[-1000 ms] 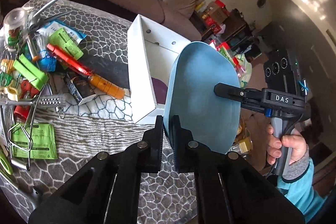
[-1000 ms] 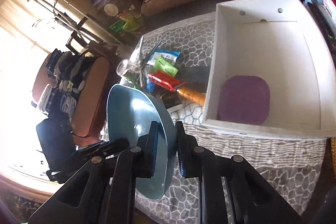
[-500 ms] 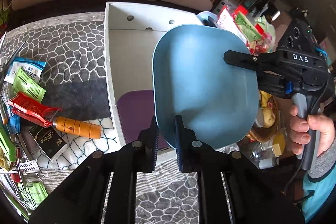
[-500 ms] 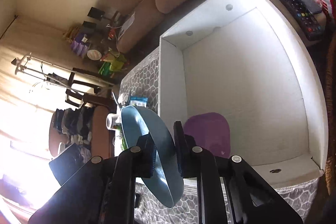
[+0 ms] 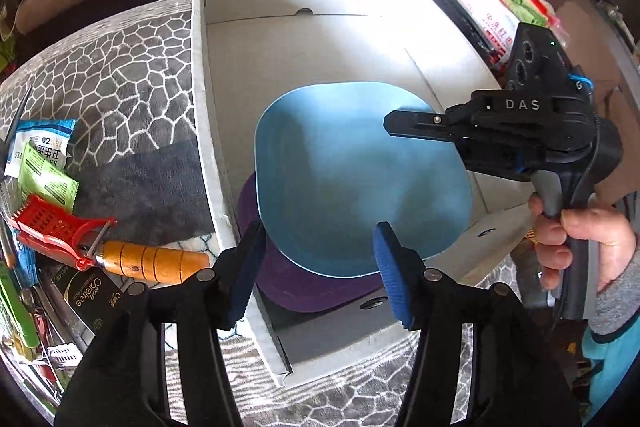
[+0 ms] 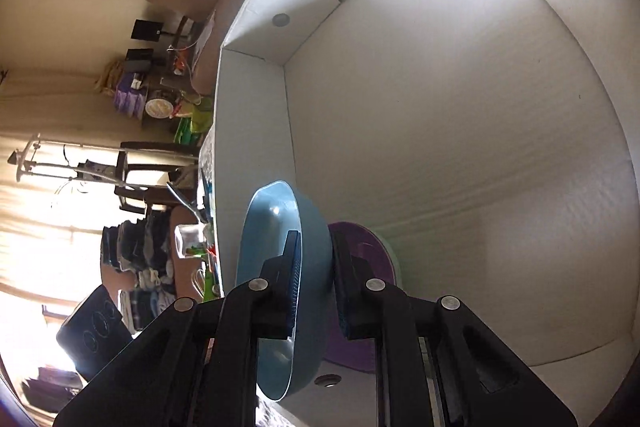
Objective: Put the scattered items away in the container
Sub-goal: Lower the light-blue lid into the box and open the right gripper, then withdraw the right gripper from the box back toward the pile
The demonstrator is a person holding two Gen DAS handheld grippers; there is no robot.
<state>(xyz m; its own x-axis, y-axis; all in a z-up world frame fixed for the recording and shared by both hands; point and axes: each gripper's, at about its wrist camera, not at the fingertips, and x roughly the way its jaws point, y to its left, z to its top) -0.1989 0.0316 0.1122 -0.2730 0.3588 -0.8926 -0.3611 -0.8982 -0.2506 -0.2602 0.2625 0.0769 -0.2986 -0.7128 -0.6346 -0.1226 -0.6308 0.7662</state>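
Note:
A pale blue bowl (image 5: 352, 179) hangs tilted inside the white cardboard box (image 5: 200, 67), just over a purple dish (image 5: 288, 287) on the box floor. My right gripper (image 5: 400, 123) comes in from the right, shut on the bowl's far rim. In the right wrist view its fingers clamp the bowl (image 6: 276, 219) edge-on at the gripper (image 6: 316, 251), with the purple dish (image 6: 372, 251) behind and the box wall (image 6: 256, 107) beyond. My left gripper (image 5: 318, 251) is opening; the bowl's near edge lies between its blue pads (image 5: 394, 283) without touching them.
Left of the box, on the grey patterned cloth, lie a peeler with an orange handle (image 5: 152, 261), a red plastic piece (image 5: 48, 227), green and blue sachets (image 5: 44, 175) and a black coffee packet (image 5: 92, 299). Boxes and a remote (image 5: 480, 11) crowd the box's right. A hand (image 5: 580, 235) holds the right gripper.
Both grippers carried the blue bowl from beside the box to over it and down inside. The left gripper has let go of the rim and spread its jaws.

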